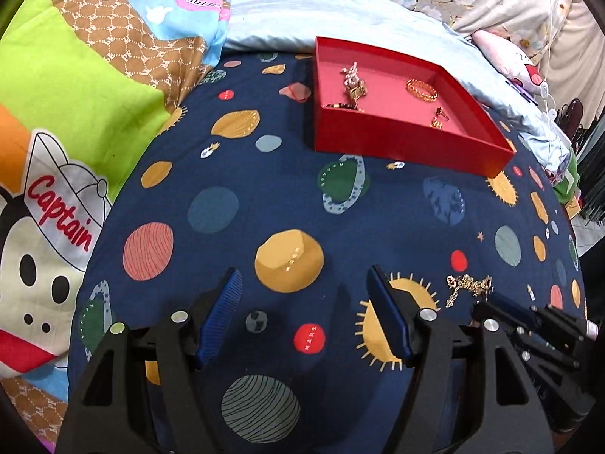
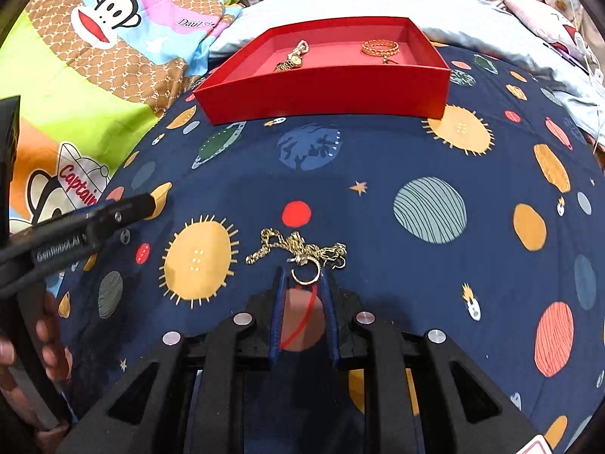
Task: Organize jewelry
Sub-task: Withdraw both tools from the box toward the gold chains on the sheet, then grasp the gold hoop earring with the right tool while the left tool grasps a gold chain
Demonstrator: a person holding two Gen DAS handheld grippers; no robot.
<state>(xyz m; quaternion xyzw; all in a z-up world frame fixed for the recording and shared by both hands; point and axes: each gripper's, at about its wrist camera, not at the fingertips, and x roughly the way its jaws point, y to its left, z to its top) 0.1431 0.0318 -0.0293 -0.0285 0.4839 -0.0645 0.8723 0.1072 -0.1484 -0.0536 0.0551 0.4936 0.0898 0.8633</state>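
Observation:
A red tray (image 1: 397,143) (image 2: 325,94) lies on the navy planet-print sheet and holds a gold watch (image 1: 353,83) (image 2: 293,58), a gold bangle (image 1: 421,90) (image 2: 380,47) and a small dark-and-gold piece (image 1: 438,117). A tangled gold chain (image 2: 298,249) (image 1: 469,285) with a ring lies on the sheet. My right gripper (image 2: 302,276) has its jaws narrowly apart around the ring at the chain's near edge; the ring seems to touch the right pad. My left gripper (image 1: 302,283) is open and empty above the sheet, left of the chain.
A colourful monkey-print quilt (image 1: 75,113) (image 2: 94,56) is heaped on the left. A pale blue pillow (image 1: 283,19) and floral bedding lie behind the tray. The left gripper's body (image 2: 75,234) reaches in from the left in the right wrist view.

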